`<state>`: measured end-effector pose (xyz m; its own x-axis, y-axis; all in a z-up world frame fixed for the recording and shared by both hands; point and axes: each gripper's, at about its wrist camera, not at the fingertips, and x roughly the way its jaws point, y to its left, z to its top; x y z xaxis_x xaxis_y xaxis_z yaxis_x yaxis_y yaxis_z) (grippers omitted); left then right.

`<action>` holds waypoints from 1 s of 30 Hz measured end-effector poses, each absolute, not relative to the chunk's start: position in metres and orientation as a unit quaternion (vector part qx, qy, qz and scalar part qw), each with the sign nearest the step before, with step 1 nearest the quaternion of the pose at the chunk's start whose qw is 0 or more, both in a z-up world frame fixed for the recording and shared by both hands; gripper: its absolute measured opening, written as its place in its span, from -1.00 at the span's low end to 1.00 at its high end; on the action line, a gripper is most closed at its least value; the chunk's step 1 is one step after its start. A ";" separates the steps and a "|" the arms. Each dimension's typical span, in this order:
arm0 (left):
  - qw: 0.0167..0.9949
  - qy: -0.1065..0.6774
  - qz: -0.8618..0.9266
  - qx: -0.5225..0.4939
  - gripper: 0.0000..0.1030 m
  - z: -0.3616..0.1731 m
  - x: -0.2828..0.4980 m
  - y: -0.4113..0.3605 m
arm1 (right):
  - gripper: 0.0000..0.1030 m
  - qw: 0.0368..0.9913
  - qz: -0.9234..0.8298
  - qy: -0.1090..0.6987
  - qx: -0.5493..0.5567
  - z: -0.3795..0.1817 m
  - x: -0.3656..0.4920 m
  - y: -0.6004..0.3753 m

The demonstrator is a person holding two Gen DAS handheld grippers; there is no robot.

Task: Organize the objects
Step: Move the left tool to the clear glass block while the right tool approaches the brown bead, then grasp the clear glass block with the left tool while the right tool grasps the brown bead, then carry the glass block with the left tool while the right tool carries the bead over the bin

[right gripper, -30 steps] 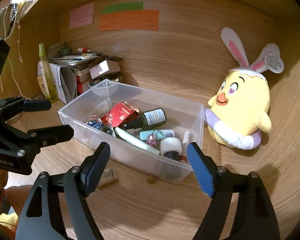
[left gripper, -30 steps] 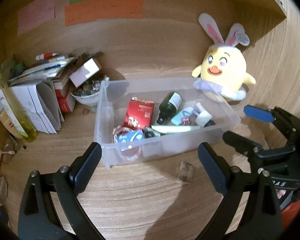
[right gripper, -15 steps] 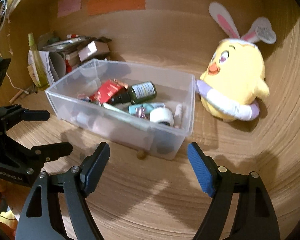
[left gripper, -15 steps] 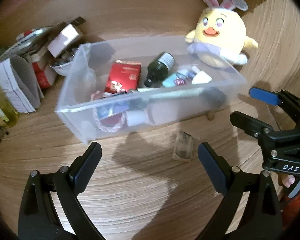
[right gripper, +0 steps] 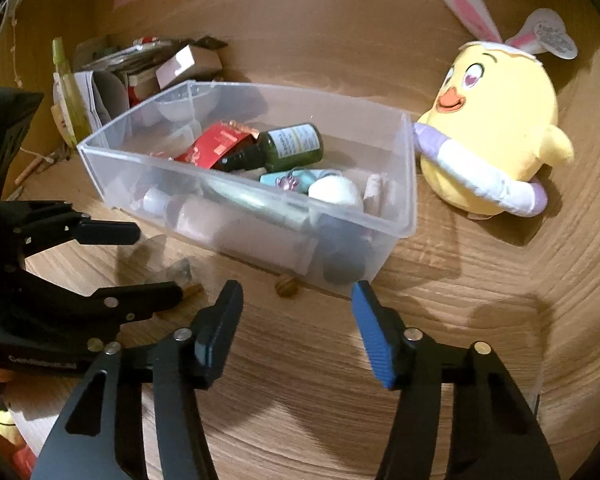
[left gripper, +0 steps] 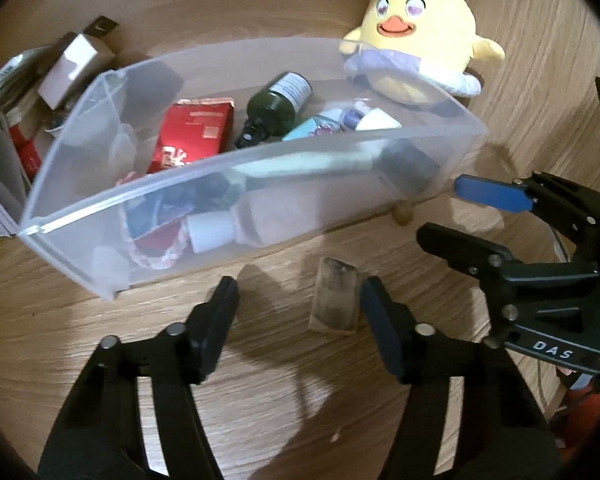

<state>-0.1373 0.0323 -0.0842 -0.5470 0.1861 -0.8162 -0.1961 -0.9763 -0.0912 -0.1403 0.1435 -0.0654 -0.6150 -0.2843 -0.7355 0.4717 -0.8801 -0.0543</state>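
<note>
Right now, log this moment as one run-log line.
left gripper: closing, small clear block between jaws, untouched | right gripper: closing, empty, near round brown bead | clear plastic bin: on desk, filled

Light: dim, warm, from above
Shadows: soft, toward 6 o'clock
Blur: slight motion smear
Edges: fisheye bending, black corners

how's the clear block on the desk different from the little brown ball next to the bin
The clear block is boxy and see-through; the brown ball is round, opaque and smaller. The block lies out from the bin, just ahead of the closing left gripper; the ball sits against the bin's front wall. Both are loose on the desk.
</note>
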 end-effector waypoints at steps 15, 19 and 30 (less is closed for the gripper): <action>0.123 0.021 0.888 -0.442 -0.55 -0.083 -0.129 0.036 | -0.51 0.208 -0.874 0.110 0.424 -0.083 -0.160 0.130; 0.122 0.008 0.892 -0.435 -0.55 -0.079 -0.127 0.030 | -0.51 0.203 -0.875 0.104 0.427 -0.085 -0.160 0.128; 0.117 -0.001 0.906 -0.407 -0.55 -0.066 -0.117 0.023 | -0.76 0.202 -0.876 0.120 0.421 -0.083 -0.158 0.113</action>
